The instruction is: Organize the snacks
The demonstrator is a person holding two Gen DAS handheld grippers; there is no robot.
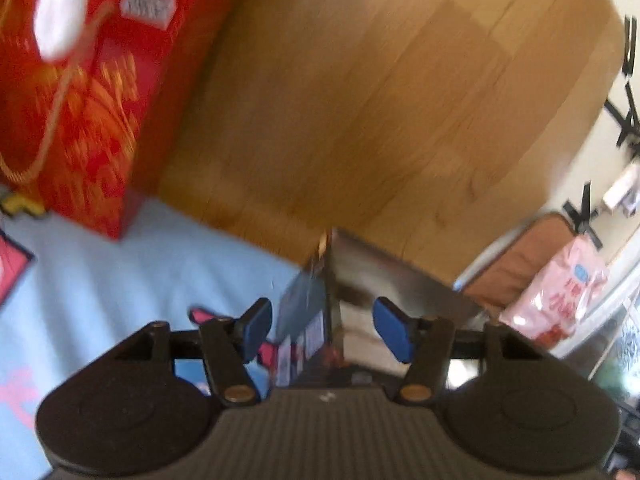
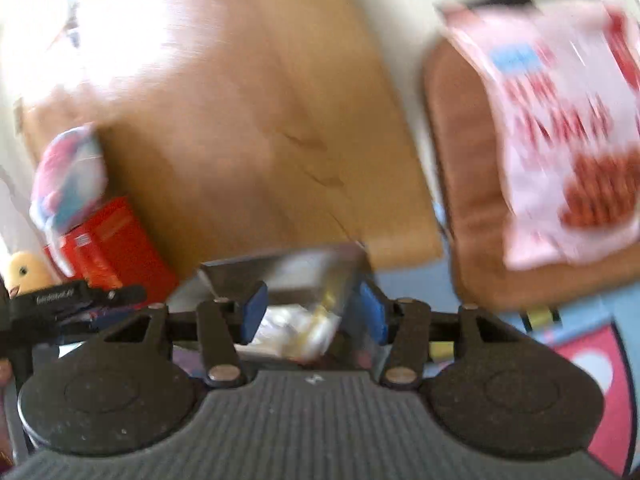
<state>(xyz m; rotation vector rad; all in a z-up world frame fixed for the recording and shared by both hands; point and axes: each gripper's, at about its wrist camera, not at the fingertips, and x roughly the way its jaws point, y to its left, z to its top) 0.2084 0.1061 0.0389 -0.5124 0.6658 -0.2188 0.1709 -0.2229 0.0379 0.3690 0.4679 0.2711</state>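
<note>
The picture is blurred in both views. In the left wrist view my left gripper (image 1: 325, 330) is open; a corner of a grey, shiny box (image 1: 360, 280) stands between its blue pads, and neither touches it. In the right wrist view my right gripper (image 2: 313, 314) is open around the near end of the same box (image 2: 288, 268). White and yellow packets (image 2: 296, 332) lie in the box between the pads, and I see no pad pressing on anything. A pink snack bag (image 2: 560, 128) lies on a brown cushion (image 2: 460, 184) to the right.
A red gift bag (image 1: 92, 112) with cord handles stands at the left on the light blue cloth (image 1: 140, 264). A wooden board (image 1: 360, 100) rises behind. A red box (image 2: 116, 244), a pink and blue bag (image 2: 68, 176) and a yellow plush toy (image 2: 24, 272) sit at the left.
</note>
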